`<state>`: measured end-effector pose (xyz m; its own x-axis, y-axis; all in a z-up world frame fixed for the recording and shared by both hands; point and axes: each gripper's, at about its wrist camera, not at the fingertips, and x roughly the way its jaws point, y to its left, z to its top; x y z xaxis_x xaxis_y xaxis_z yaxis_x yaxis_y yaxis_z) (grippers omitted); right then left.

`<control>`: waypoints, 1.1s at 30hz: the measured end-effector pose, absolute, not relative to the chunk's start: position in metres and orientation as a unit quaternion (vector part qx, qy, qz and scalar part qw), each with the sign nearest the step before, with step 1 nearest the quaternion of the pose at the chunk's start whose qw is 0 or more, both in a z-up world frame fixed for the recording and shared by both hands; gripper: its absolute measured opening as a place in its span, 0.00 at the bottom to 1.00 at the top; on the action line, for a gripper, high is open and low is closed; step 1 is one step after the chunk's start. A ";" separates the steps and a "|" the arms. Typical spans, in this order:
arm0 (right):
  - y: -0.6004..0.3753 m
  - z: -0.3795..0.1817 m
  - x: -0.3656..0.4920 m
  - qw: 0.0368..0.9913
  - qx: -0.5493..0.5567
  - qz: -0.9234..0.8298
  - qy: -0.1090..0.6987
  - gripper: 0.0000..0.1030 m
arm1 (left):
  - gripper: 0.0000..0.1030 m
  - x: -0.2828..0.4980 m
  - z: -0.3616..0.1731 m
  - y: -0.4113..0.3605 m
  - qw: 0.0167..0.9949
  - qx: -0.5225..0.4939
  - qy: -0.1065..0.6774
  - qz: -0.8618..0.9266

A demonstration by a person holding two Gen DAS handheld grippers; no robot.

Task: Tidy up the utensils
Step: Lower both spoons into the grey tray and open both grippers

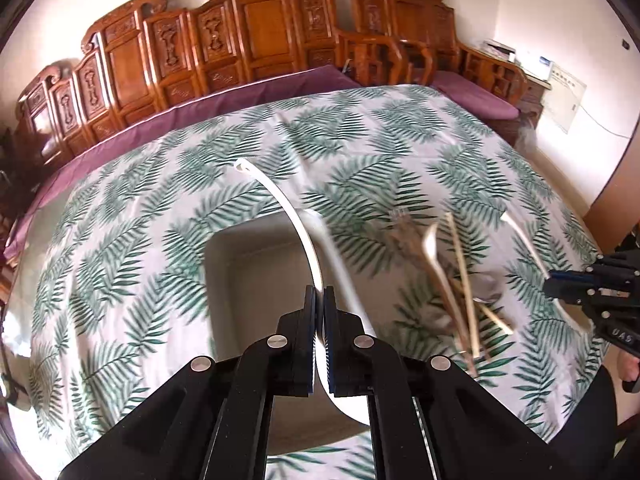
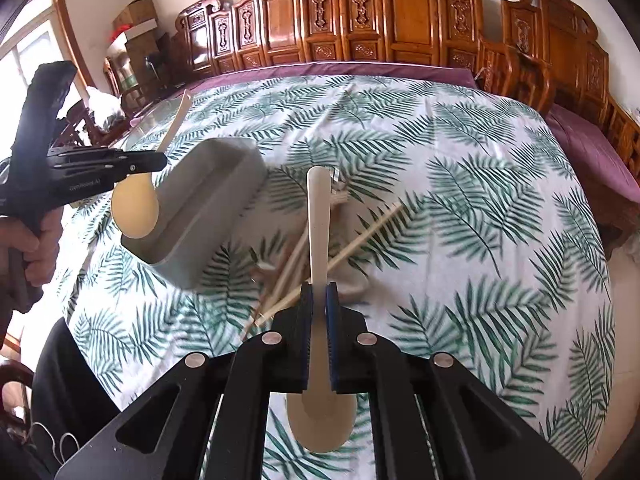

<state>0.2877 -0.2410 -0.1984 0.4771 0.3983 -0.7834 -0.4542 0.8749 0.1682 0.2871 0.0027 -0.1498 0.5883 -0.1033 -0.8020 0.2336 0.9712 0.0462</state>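
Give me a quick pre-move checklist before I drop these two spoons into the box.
1. Left gripper shut on its spoon: ok.
2. Right gripper shut on the second spoon: ok.
3. Grey box open and free inside: ok.
4. Left spoon over the box: ok.
5. Right spoon over the box: not ok, it is above the chopsticks.
6. Spoon slipping in the fingers: cannot tell.

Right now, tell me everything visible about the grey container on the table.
The grey container is a deep rectangular bin with rounded corners and plain, smooth walls that look like plastic. It sits upright on the leaf-print tablecloth, open side up, and nothing shows inside it in the left wrist view. The left tongs hold a cream spoon just over its near end; whether they touch is unclear. Chopsticks lie apart from it, to its right.
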 end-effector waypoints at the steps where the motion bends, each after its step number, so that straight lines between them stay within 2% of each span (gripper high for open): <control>1: -0.235 -0.197 0.288 0.858 -0.033 0.251 0.446 0.08 | 0.03 0.288 -0.151 0.007 0.888 0.072 0.445 -0.092; 13: -0.174 -0.185 0.297 0.852 -0.050 0.271 0.446 0.08 | 0.04 0.292 -0.171 0.036 0.882 0.046 0.460 -0.086; 15: -0.162 -0.185 0.300 0.850 -0.055 0.274 0.446 0.08 | 0.14 0.293 -0.171 0.040 0.882 0.039 0.461 -0.087; 17: -0.152 -0.186 0.302 0.848 -0.058 0.276 0.448 0.08 | 0.19 0.290 -0.169 0.047 0.886 0.029 0.455 -0.091; 25: -0.105 -0.190 0.316 0.842 -0.056 0.289 0.452 0.08 | 0.26 0.268 -0.156 0.077 0.898 -0.007 0.430 -0.095; 27: -0.094 -0.191 0.320 0.841 -0.050 0.291 0.454 0.08 | 0.35 0.263 -0.154 0.087 0.898 -0.017 0.429 -0.095; 31: -0.076 -0.197 0.333 0.837 -0.032 0.288 0.463 0.08 | 0.42 0.253 -0.150 0.102 0.904 -0.021 0.418 -0.085; 33: -0.069 -0.201 0.339 0.835 -0.024 0.285 0.470 0.08 | 0.53 0.249 -0.149 0.110 0.907 -0.026 0.413 -0.079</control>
